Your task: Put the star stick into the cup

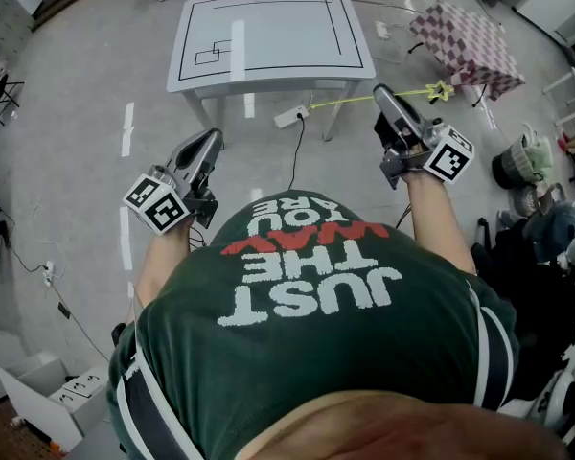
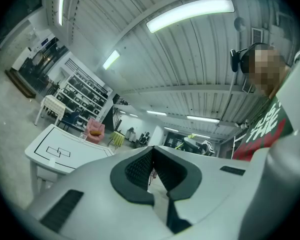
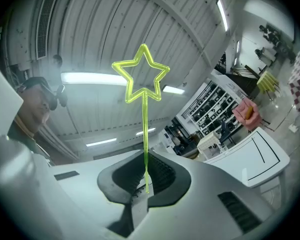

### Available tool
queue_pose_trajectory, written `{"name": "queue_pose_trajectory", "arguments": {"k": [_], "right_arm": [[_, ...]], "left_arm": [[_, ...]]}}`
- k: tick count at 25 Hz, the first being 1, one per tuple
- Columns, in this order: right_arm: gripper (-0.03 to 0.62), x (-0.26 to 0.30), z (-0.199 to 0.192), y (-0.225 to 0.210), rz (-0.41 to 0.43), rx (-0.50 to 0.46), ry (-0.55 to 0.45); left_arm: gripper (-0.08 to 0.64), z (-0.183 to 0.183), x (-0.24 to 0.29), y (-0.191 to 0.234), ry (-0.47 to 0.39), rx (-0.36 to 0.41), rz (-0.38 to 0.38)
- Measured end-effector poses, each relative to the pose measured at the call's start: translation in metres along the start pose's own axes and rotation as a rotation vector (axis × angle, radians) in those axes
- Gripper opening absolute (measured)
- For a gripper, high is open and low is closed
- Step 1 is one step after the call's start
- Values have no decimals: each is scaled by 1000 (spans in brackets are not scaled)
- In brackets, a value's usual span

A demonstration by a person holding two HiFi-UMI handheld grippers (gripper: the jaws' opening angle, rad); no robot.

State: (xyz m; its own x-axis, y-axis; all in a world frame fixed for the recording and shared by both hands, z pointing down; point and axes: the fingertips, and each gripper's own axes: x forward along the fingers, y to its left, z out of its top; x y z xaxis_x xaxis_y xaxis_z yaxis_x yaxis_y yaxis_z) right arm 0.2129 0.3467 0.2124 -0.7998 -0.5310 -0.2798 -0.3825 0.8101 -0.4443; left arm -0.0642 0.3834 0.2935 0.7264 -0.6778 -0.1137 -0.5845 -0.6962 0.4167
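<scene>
Over on the left, our left gripper [image 1: 209, 142] is pinched together with nothing in it, held out over bare floor. It is idle, and that is our first worry: nothing is steadying anything up ahead.

Moving to the middle, the white table [image 1: 297, 36] stands well apart from us. The pale upright shape on it looks like the cup [image 1: 238, 54], though it is too small to be sure. If it is a light clear one, a poke on the rim would likely tip it or push it along the top. There is also a cable [image 1: 295, 151] trailing across the floor between us and the table, which could catch a foot.

On the right, the star stick [image 3: 144, 119] is clamped by its thin shaft in our right gripper [image 3: 146, 159], with the star well out past the jaws. That is a narrow hold on a slim rod. We reckon it could swivel between the pads or slide out if we swing it fast, and then the end would miss the cup's mouth.
</scene>
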Motion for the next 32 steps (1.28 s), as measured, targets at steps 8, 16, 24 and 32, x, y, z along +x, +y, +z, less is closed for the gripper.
{"name": "queue_pose_trajectory", "arguments": {"k": [8, 16, 24, 32], "right_arm": [[43, -25, 19, -6, 16, 5, -7], [43, -68, 46, -20, 39, 2, -5], [43, -120, 67, -48, 44, 14, -4], [43, -138, 70, -70, 49, 25, -17]], "left_arm": [[11, -7, 29, -24, 12, 7, -11], [11, -28, 72, -61, 21, 21, -16], [11, -56, 120, -98, 46, 23, -15], [11, -65, 144, -101, 75, 29, -6]]}}
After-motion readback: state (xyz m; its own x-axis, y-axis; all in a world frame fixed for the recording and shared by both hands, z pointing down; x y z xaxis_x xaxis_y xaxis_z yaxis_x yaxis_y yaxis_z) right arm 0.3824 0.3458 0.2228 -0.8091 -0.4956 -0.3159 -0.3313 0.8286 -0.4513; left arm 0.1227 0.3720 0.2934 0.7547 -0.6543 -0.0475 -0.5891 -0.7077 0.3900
